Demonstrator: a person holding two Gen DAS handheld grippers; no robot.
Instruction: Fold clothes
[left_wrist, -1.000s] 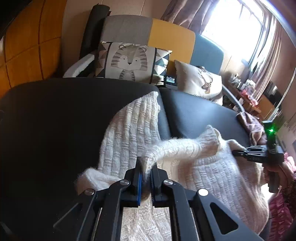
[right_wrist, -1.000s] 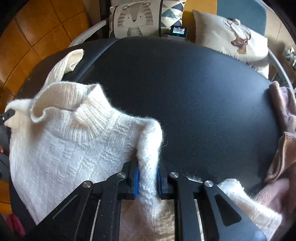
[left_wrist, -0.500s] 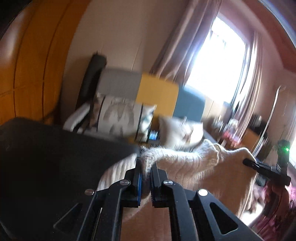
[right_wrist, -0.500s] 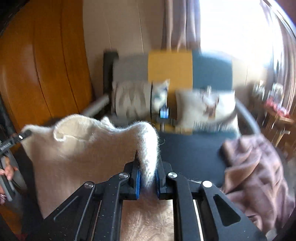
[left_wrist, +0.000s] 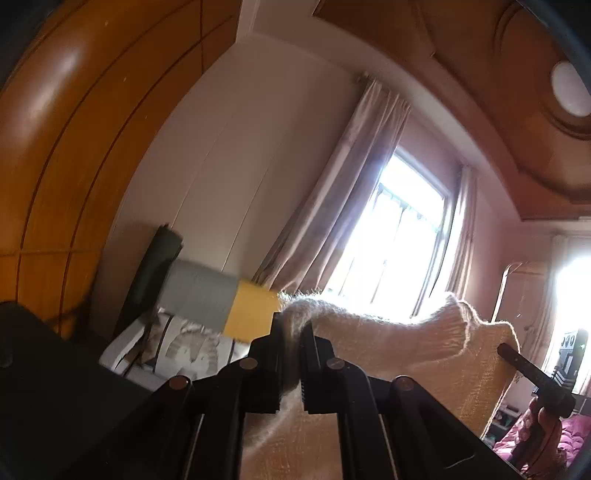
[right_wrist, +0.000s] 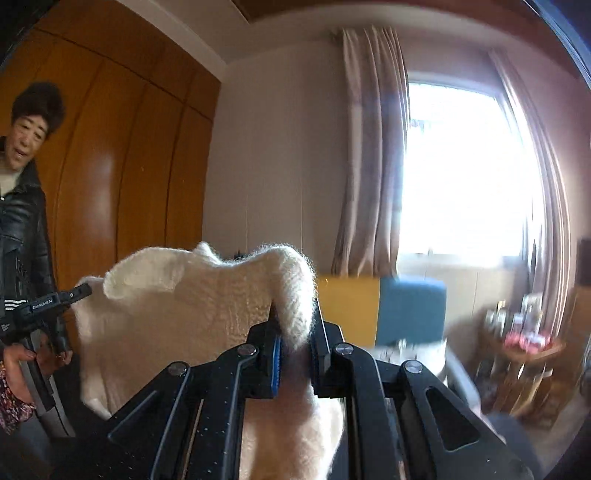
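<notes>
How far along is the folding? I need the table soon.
Early. Done: both claws grip the sweater, left claw, right claw. In hand: it hangs spread between them, lifted. Left: every fold; none shows yet.

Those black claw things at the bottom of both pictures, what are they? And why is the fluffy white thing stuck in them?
They are not robot claws. They are two-finger grippers that a person holds, one in each hand, and each carries a small camera looking out along its fingers. So one picture is taken from the left gripper and the other from the right gripper. The fluffy thing is a cream knitted sweater. Each gripper pinches one top corner of it, and it hangs spread out in the air between them, ready for folding. In each picture you can spot the other gripper at the far side. Behind are a window with curtains and a colourful sofa.
</notes>
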